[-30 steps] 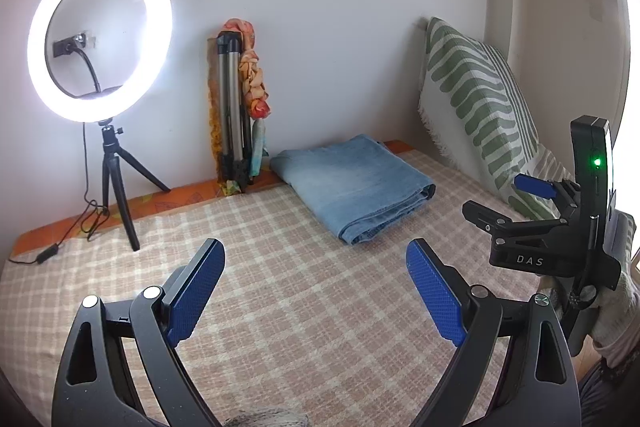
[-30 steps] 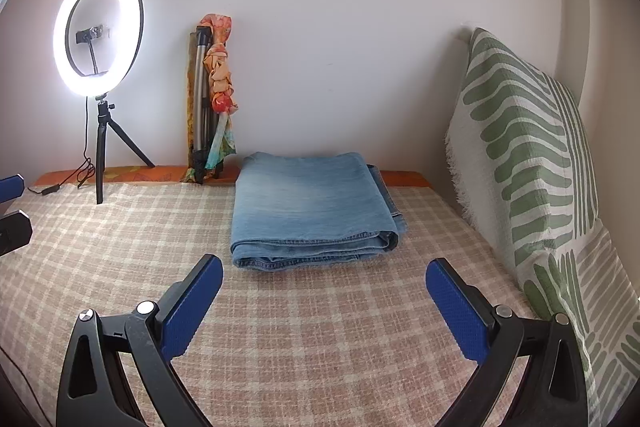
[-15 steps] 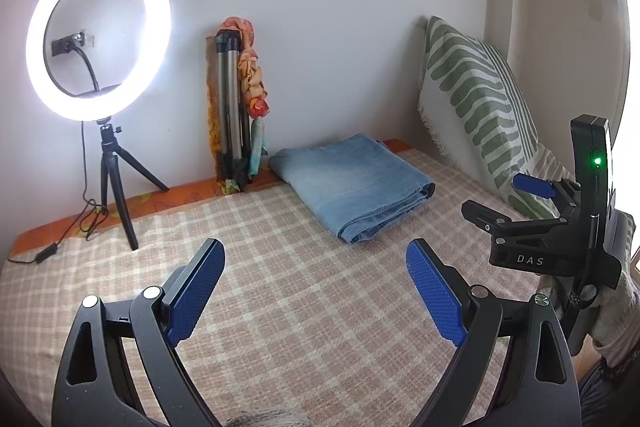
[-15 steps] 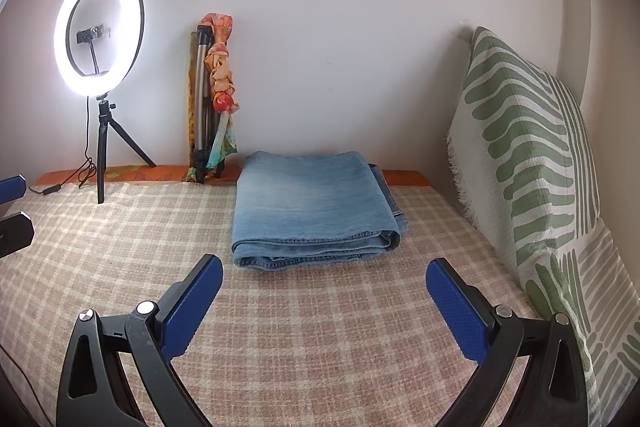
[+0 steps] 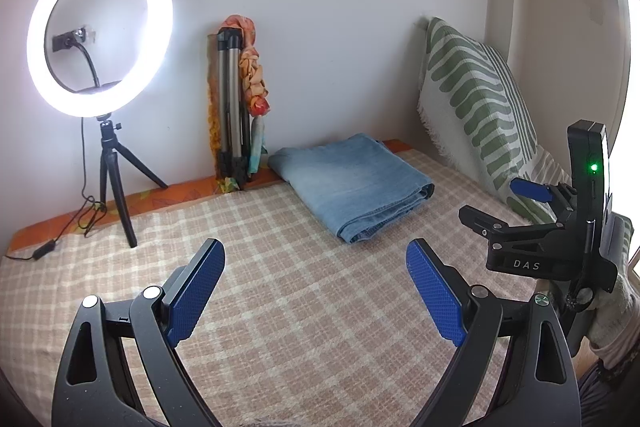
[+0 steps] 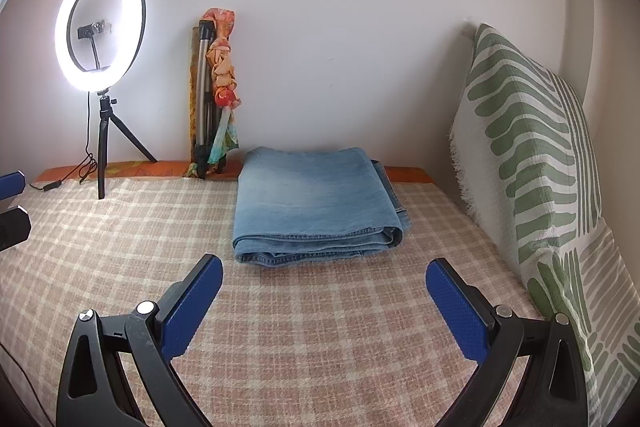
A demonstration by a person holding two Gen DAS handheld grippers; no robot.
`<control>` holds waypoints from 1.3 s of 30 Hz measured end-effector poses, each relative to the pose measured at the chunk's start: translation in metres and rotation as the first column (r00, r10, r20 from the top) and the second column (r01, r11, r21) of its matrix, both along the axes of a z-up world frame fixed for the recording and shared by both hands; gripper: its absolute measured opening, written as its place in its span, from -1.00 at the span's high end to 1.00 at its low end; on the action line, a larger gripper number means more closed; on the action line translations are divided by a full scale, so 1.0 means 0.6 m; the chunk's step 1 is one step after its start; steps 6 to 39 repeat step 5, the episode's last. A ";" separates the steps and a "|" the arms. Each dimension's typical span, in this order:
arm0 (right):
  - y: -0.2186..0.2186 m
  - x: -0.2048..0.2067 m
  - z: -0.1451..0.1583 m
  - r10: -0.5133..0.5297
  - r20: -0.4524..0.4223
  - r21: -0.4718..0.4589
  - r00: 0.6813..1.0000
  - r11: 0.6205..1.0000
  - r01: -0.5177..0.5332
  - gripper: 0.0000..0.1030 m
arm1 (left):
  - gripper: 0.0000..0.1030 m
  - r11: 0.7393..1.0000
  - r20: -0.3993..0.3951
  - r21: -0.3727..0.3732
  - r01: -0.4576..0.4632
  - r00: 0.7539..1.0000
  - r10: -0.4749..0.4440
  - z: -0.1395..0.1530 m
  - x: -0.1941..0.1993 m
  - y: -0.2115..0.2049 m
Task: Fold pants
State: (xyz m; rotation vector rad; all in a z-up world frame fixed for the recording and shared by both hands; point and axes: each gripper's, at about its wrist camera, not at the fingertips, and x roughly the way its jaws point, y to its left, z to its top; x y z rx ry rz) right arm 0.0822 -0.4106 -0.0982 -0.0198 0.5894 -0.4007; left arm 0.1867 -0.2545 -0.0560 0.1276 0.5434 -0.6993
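Behind folded pants (image 6: 316,203), waistband partly hidden

The only readable text is "DAS", in pale capital letters on the black body of the right gripper (image 5: 502,205), seen in the left wrist view just beside the green-patterned pillow (image 5: 476,107).

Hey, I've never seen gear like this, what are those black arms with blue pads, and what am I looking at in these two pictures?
Those are two hand-held claws, one in each of a person's hands, each with a fisheye camera looking along its fingers. One picture is from the left claw, which also sees the right claw from the side. The other is from the right claw. Both are open and hold nothing. Ahead, folded blue jeans lie on a checked blanket, near a ring light and a green-striped pillow.
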 end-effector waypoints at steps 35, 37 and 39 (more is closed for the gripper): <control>0.001 -0.001 0.000 0.002 -0.002 -0.002 1.000 1.000 -0.002 -1.00 | -0.79 1.000 0.008 -0.001 -0.004 1.000 0.004 0.001 0.000 0.003; 0.001 -0.001 0.000 0.002 -0.002 -0.002 1.000 1.000 -0.002 -1.00 | -0.79 1.000 0.008 -0.001 -0.004 1.000 0.004 0.001 0.000 0.003; 0.001 -0.001 0.000 0.002 -0.002 -0.002 1.000 1.000 -0.002 -1.00 | -0.79 1.000 0.008 -0.001 -0.004 1.000 0.004 0.001 0.000 0.003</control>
